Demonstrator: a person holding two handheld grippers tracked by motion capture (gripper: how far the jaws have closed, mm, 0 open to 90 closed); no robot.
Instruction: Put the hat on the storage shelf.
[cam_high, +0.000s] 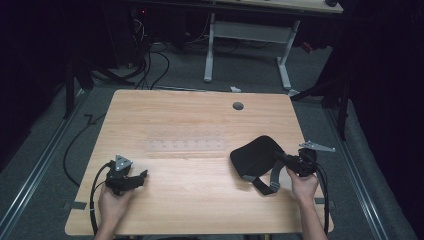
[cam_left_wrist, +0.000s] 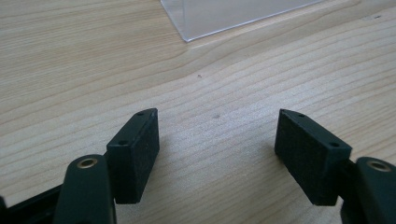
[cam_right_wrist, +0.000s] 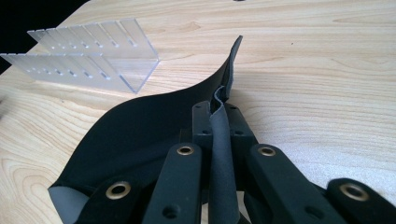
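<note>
Pinching soft black eye mask (cam_high: 255, 155) (grey strap): right gripper (cam_right_wrist: 219, 122); left gripper (cam_left_wrist: 217, 140) agape over woodgrain table (cam_high: 200, 200).

Pretty dark room overall, with only the wooden table (cam_high: 200, 200) lit at the frame's centre. Grey carpet (cam_high: 250, 70) is seen around it. A second desk on white legs (cam_high: 285, 60) is parked at top centre, and black cables (cam_high: 150, 65) are tangled at upper left.
</note>
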